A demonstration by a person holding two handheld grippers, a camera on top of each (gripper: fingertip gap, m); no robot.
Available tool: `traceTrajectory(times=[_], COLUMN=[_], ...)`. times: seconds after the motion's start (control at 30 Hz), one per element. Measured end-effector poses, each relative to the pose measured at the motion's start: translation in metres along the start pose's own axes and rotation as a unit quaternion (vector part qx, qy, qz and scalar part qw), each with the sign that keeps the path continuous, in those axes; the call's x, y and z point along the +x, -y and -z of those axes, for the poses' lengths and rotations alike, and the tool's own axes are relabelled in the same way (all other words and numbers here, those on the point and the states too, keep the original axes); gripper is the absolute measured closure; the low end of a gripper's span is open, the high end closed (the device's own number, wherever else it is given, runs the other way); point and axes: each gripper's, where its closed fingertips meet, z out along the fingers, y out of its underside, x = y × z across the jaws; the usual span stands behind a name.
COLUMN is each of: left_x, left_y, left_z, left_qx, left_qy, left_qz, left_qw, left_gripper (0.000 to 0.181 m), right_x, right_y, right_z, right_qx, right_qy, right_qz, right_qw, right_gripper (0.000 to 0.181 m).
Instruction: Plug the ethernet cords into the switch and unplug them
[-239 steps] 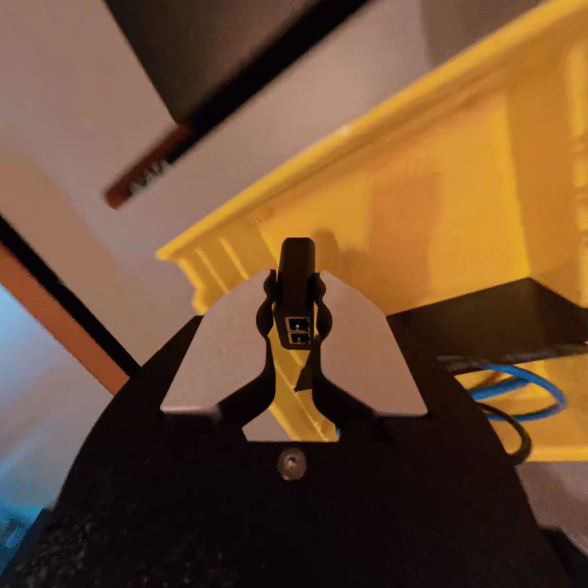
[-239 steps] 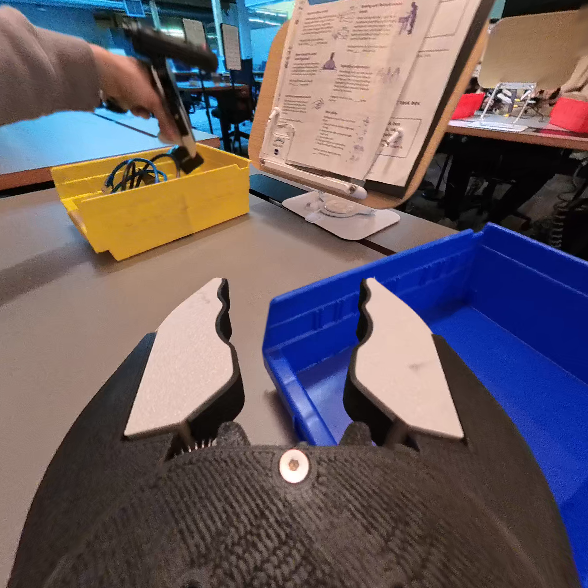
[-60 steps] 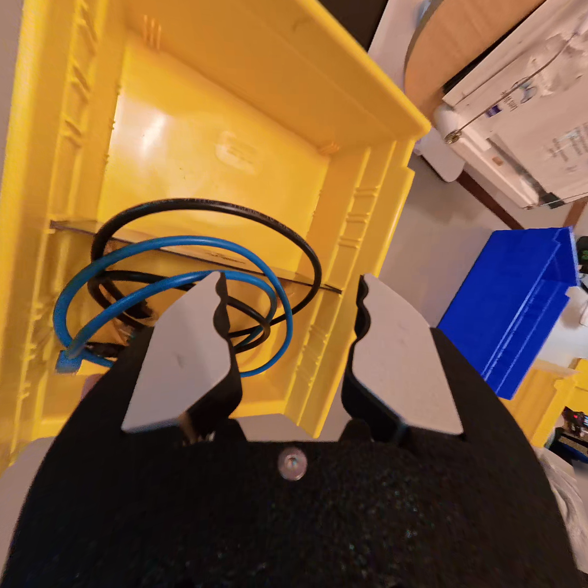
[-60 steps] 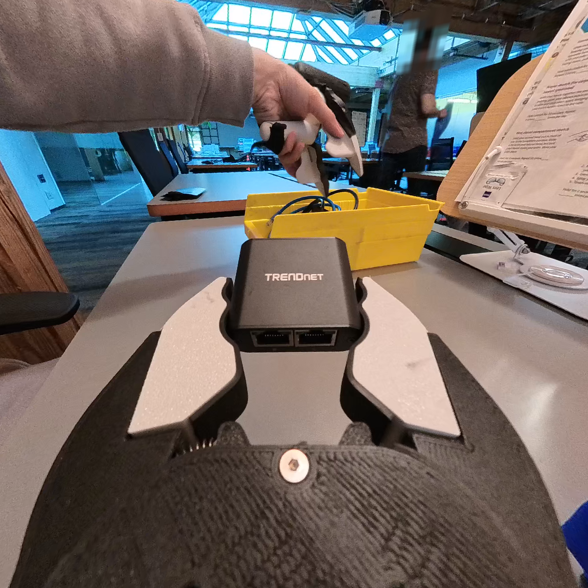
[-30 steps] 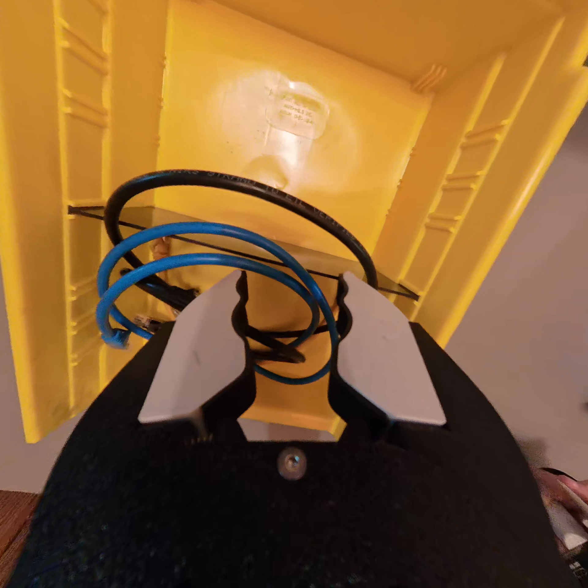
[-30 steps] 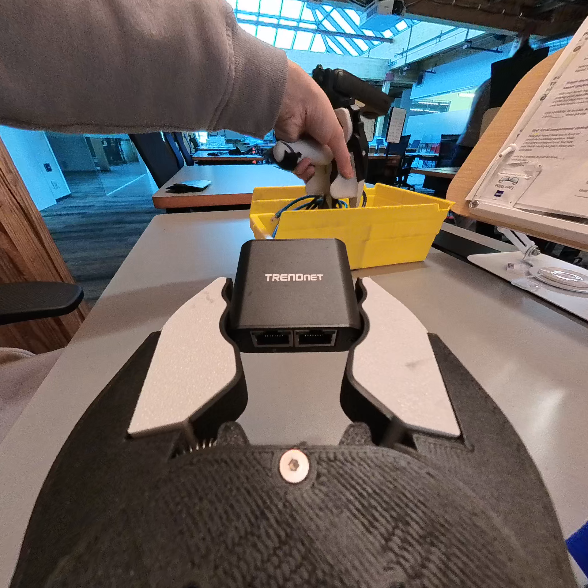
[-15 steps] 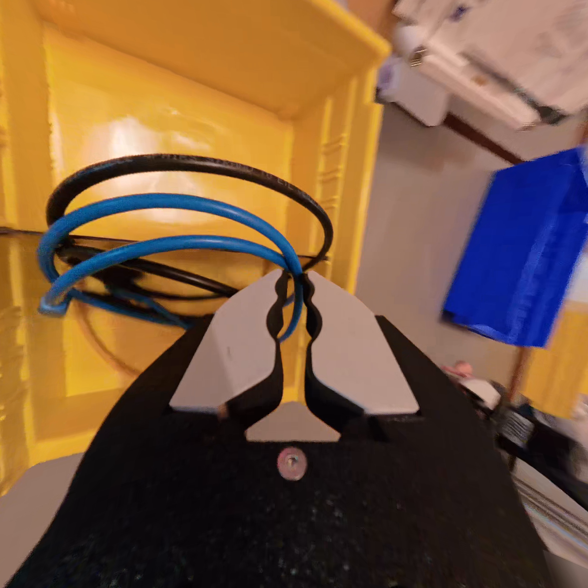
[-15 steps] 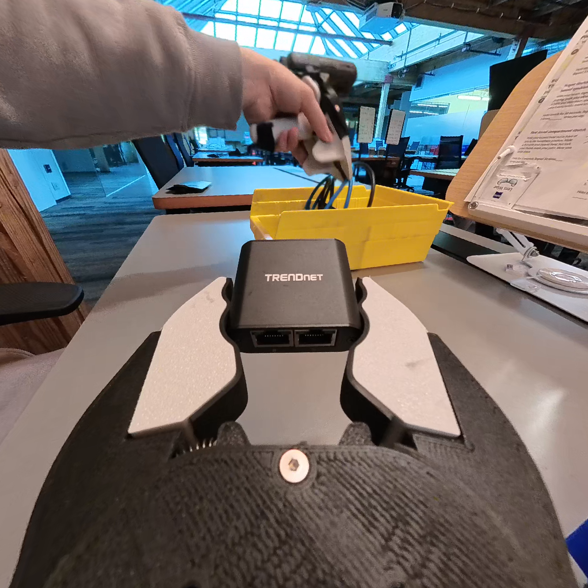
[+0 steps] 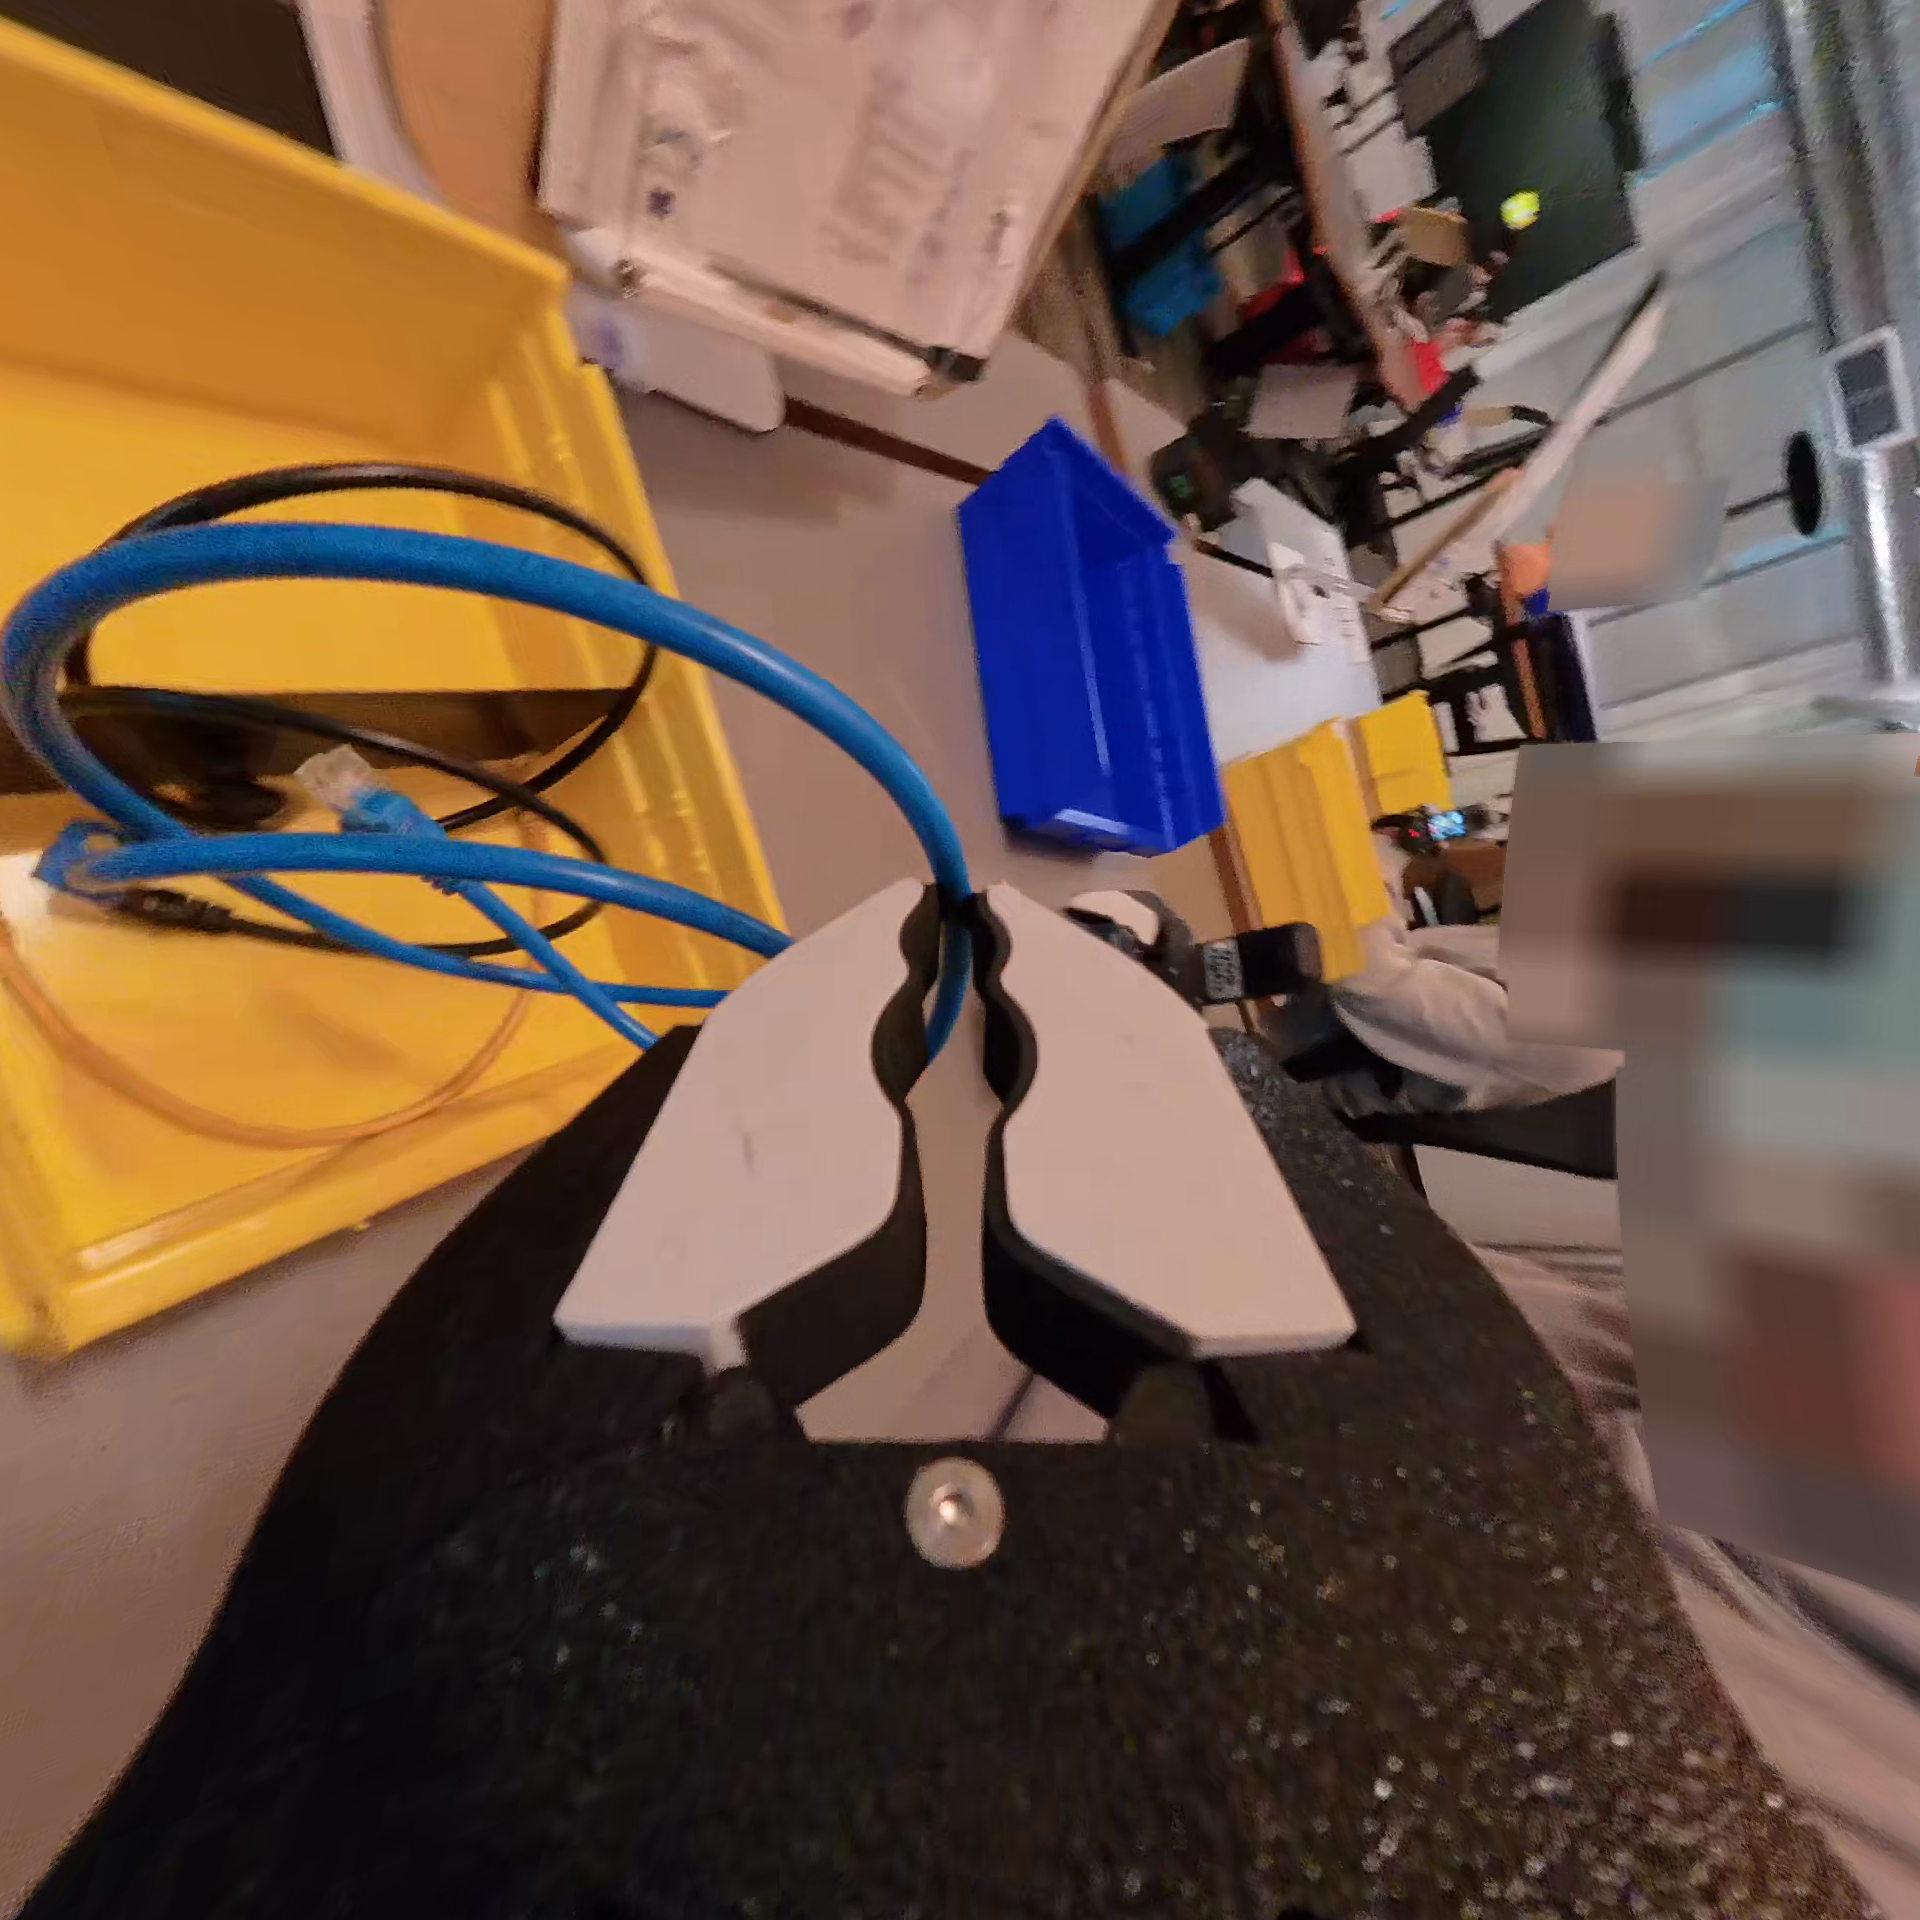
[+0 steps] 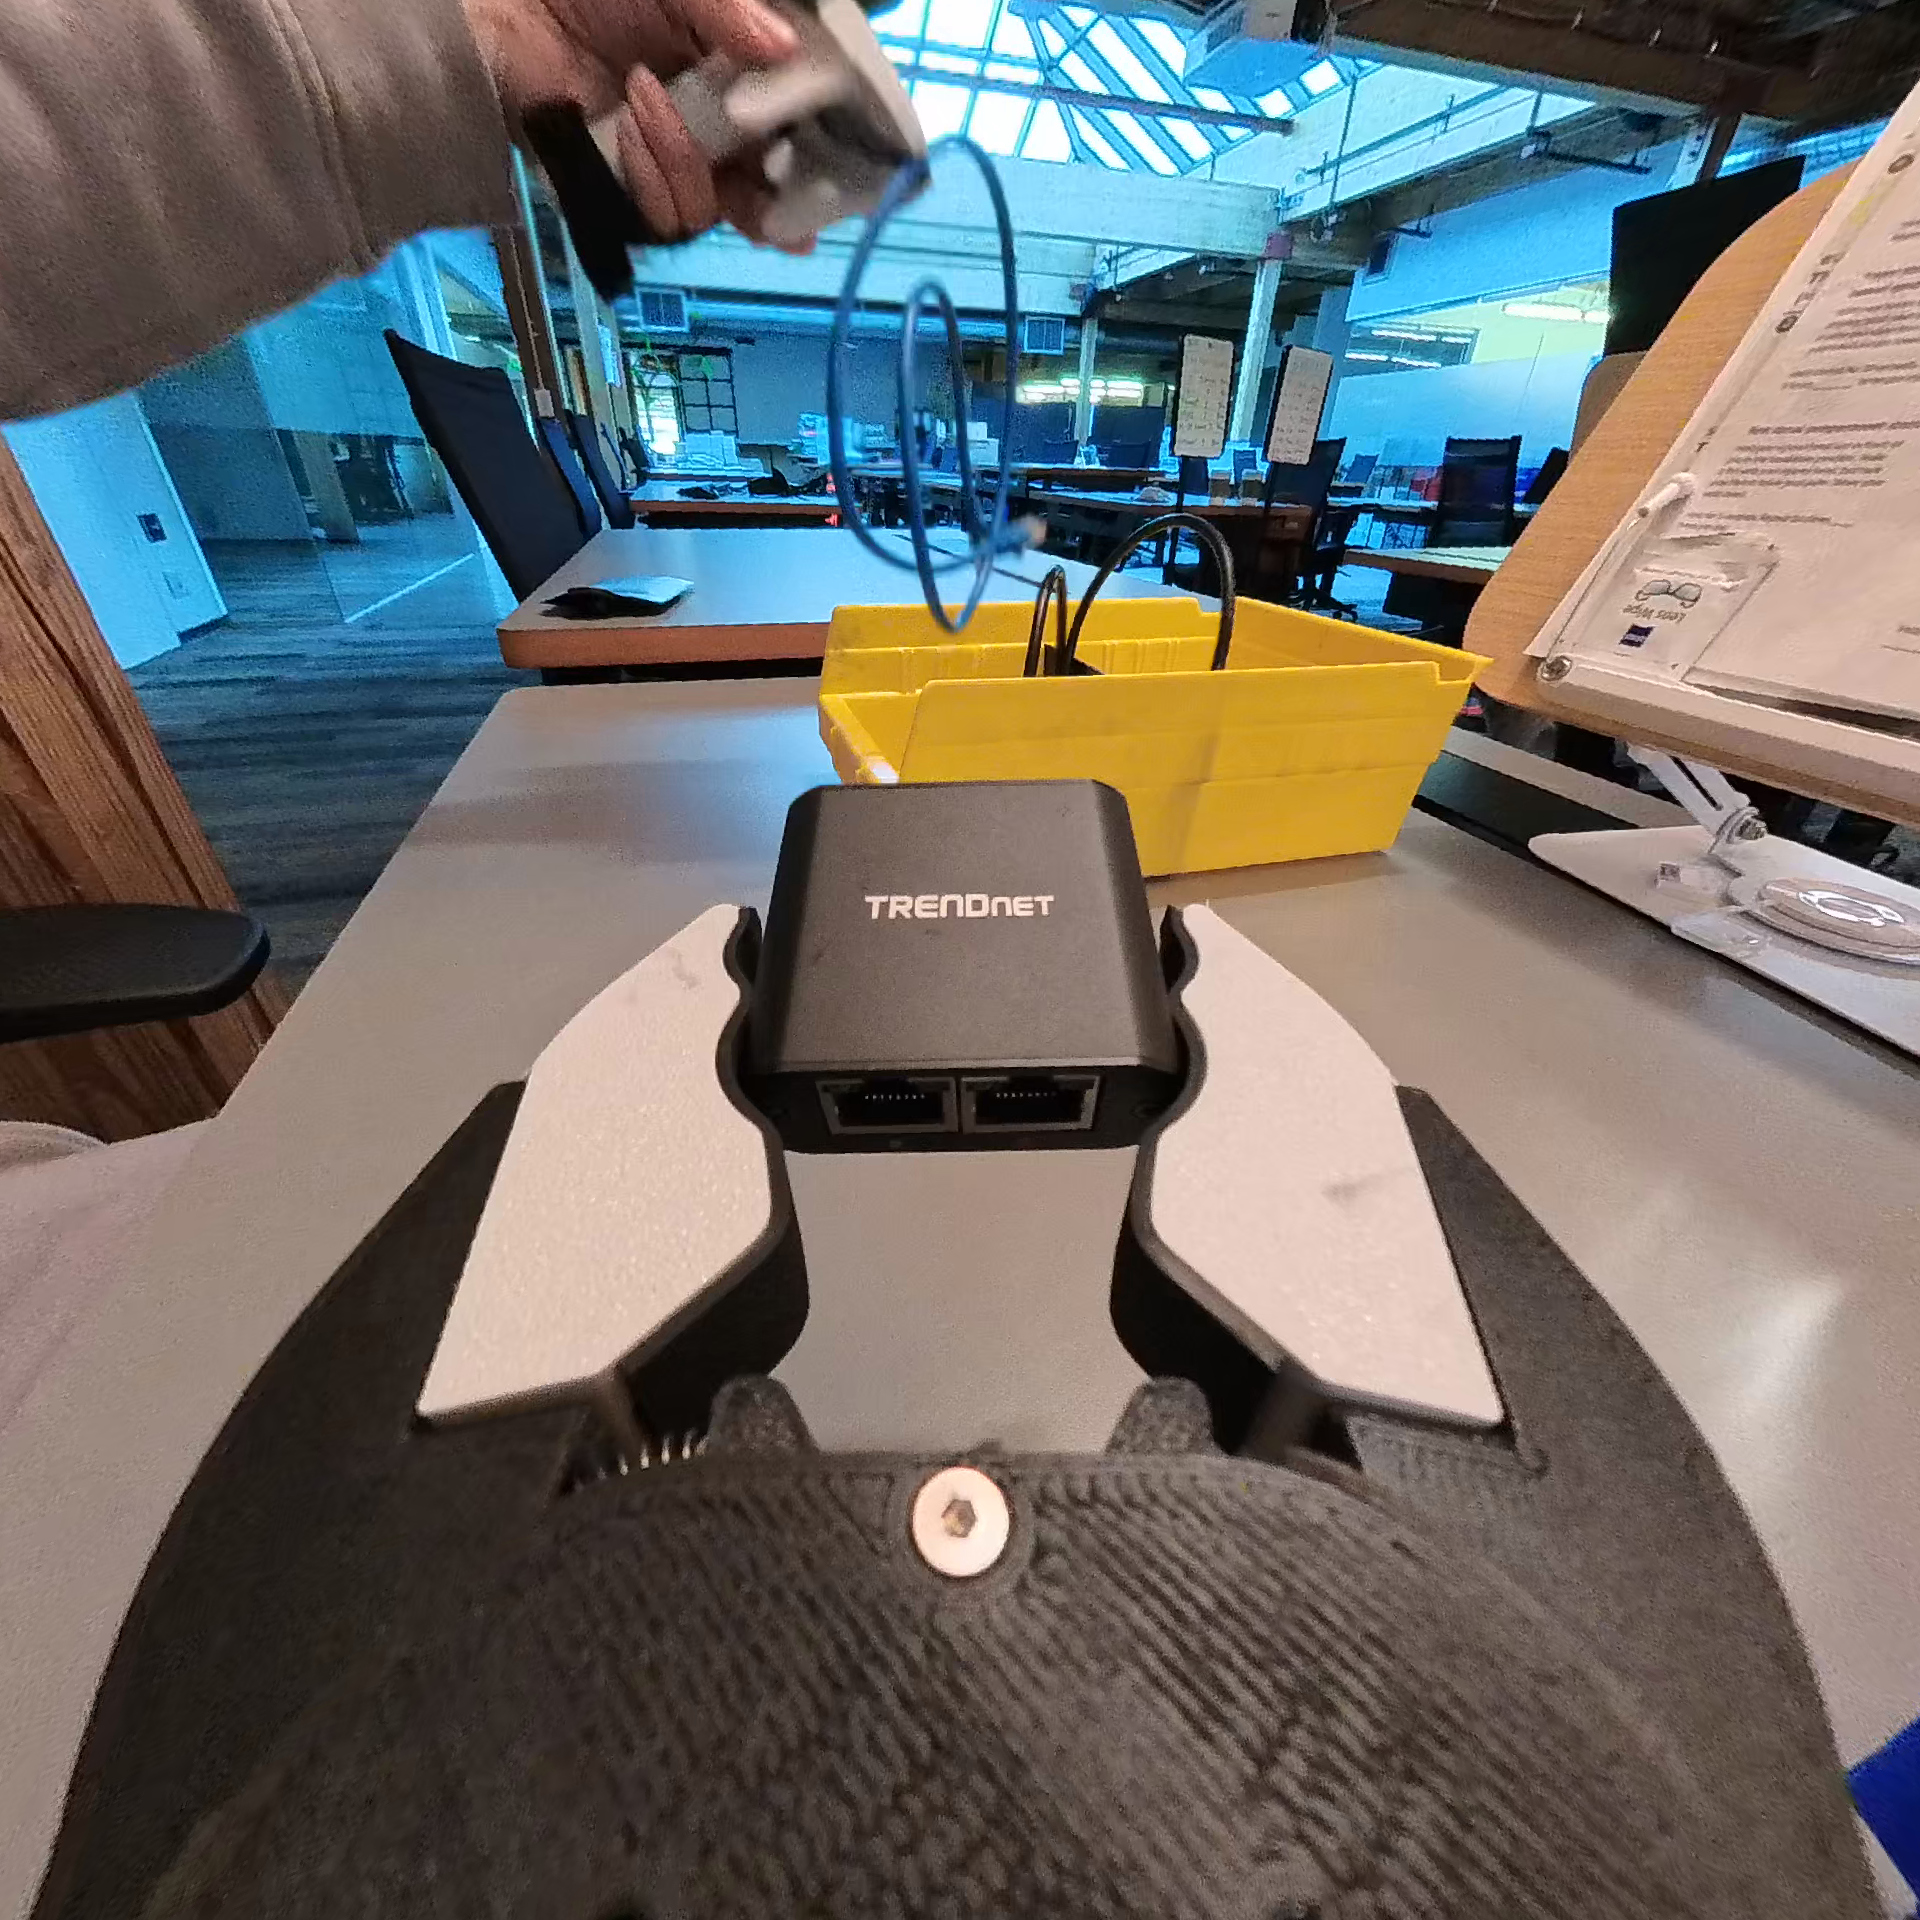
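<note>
My left gripper (image 9: pixel 953 909) is shut on a coiled blue ethernet cord (image 9: pixel 540 582) and holds it in the air above the yellow bin (image 9: pixel 260 343). In the right wrist view the cord (image 10: pixel 914 395) hangs in loops from that gripper (image 10: pixel 831 125), clear of the bin (image 10: pixel 1195 748). A black ethernet cord (image 9: pixel 436 488) stays in the bin and also shows in the right wrist view (image 10: pixel 1153 582). My right gripper (image 10: pixel 961 935) is shut on a small black switch (image 10: pixel 961 935) on the grey table (image 10: pixel 1507 1091), its two ports facing the camera.
A wooden document stand (image 10: pixel 1766 436) with papers stands at the right on a white base (image 10: pixel 1787 914). A blue bin (image 9: pixel 1091 665) sits farther along the table. A black chair armrest (image 10: pixel 114 961) is at the left edge. A person's sleeve (image 10: pixel 208 156) reaches overhead. Left tips to right tips: about 35 cm.
My left gripper closed on the blue cord inside the yellow bin and has lifted it up and out. The black cord stayed in the bin. My right gripper and the switch have not moved.
</note>
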Motion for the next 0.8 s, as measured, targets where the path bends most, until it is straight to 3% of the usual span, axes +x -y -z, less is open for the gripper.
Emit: traceTrajectory(times=[0.13, 0.27, 0.37, 0.5, 0.57, 0.67, 0.8], left_x=[0.054, 0.095, 0.087, 0.05, 0.033, 0.005, -0.031], left_y=[-0.004, -0.049, -0.096, -0.172, -0.204, -0.237, -0.261], left_z=[0.019, 0.001, -0.034, -0.083, -0.103, -0.123, -0.131], left_qx=[-0.021, -0.105, -0.187, -0.306, -0.334, -0.35, -0.366], left_qy=[-0.025, -0.023, 0.035, 0.08, 0.081, 0.086, 0.103], left_qz=[-0.115, -0.308, -0.488, -0.674, -0.726, -0.765, -0.777], left_qw=[0.993, 0.945, 0.852, 0.668, 0.596, 0.534, 0.501], left_gripper=[0.176, 0.176, 0.176, 0.176, 0.176, 0.177, 0.176], right_x=[0.0, 0.004, 0.01, 0.019, 0.022, 0.025, 0.023], right_y=[0.001, 0.009, 0.014, 0.018, 0.02, 0.022, 0.021], right_z=[0.001, 0.007, 0.013, 0.023, 0.027, 0.031, 0.028], right_qx=[0.004, 0.035, 0.061, 0.078, 0.091, 0.102, 0.094], right_qy=[-0.004, -0.013, -0.023, -0.042, -0.048, -0.049, -0.046], right_qz=[0.003, 0.011, -0.003, -0.006, -0.012, -0.019, -0.015], right_qw=[1.0, 0.999, 0.998, 0.996, 0.995, 0.993, 0.994], right_gripper=[0.108, 0.108, 0.108, 0.108, 0.108, 0.109, 0.109])
